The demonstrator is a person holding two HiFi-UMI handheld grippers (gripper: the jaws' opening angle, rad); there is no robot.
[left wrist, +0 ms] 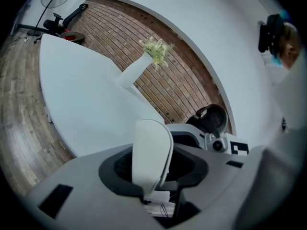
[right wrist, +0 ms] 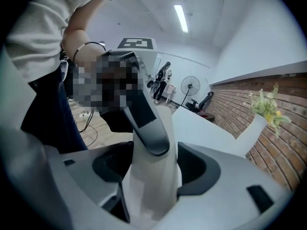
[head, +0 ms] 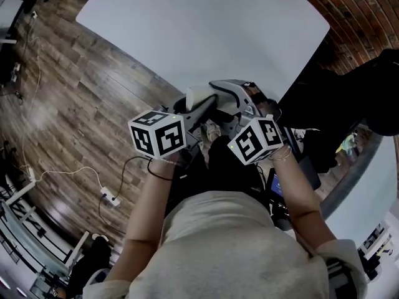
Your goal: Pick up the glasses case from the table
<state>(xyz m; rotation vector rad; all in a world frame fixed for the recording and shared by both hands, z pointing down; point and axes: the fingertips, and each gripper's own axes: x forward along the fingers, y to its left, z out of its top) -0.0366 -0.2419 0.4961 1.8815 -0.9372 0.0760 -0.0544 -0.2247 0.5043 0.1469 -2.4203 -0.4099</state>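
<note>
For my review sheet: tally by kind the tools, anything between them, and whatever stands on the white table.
tools: 2 (left tool, right tool)
glasses case: 1
vase of flowers: 1
total: 4

White glasses case, white table, red-brick wall, brown plank floor

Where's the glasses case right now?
In the head view's middle, the glasses case is pinched between the left tool and the right tool, in front of the person, at the white table's near edge.
</note>
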